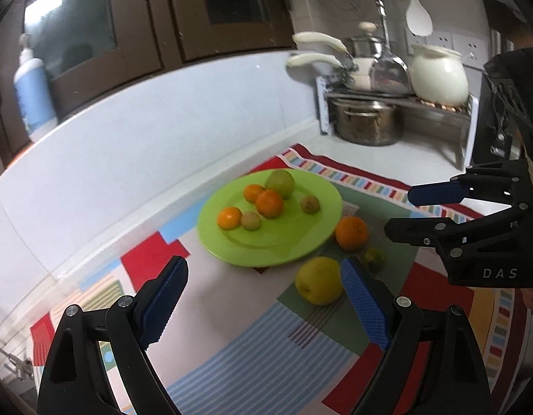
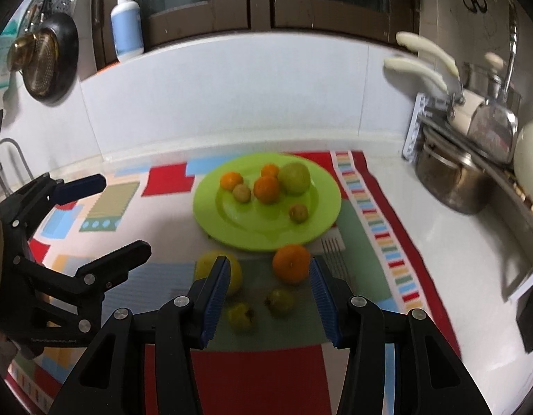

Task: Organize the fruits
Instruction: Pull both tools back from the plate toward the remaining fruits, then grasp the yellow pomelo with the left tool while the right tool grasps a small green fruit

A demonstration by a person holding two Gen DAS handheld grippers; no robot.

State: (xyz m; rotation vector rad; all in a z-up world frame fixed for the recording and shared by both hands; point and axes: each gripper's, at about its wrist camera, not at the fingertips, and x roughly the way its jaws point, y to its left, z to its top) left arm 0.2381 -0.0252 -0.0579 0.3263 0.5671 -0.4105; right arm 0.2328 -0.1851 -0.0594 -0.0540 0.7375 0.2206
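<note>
Presently, right gripper (image 2: 270, 301): jaws spread wide, nothing between the blue pads, hovering low over the near part of the patchwork cloth (image 2: 256, 373). Its opening frames the loose fruit, which suggests a pick is being lined up; which piece is meant cannot be told.

Left gripper (image 1: 263, 297): likewise released and empty, held above the cloth to the left, its right pad just beside the yellow apple (image 1: 318, 280) in its own view. In the right wrist view it stands at the left edge, clear of the fruit.

Fruit off the plate, four pieces, all on the cloth in front of it:
- large orange (image 2: 291, 263), nearly touching the plate's near rim;
- yellow apple, left of the orange, partly hidden behind the right gripper's left finger;
- two small green fruits (image 2: 282, 301) and (image 2: 241, 316), nearest the right gripper, kind uncertain.

Green plate (image 2: 232, 228), centre of the cloth: holds three small oranges (image 2: 266, 189), a green apple (image 2: 294, 178) and two small greenish-brown fruits (image 2: 241, 193). Its near half is bare, so room remains for the rest.

Surroundings: steel pot (image 2: 449, 180) and a dish rack far right, pump bottle (image 2: 127, 24) on the far ledge, strainer (image 2: 35, 65) hanging at left. All stand well apart from the fruit. The only likely obstruction is the two grippers crowding one another over the yellow apple.
</note>
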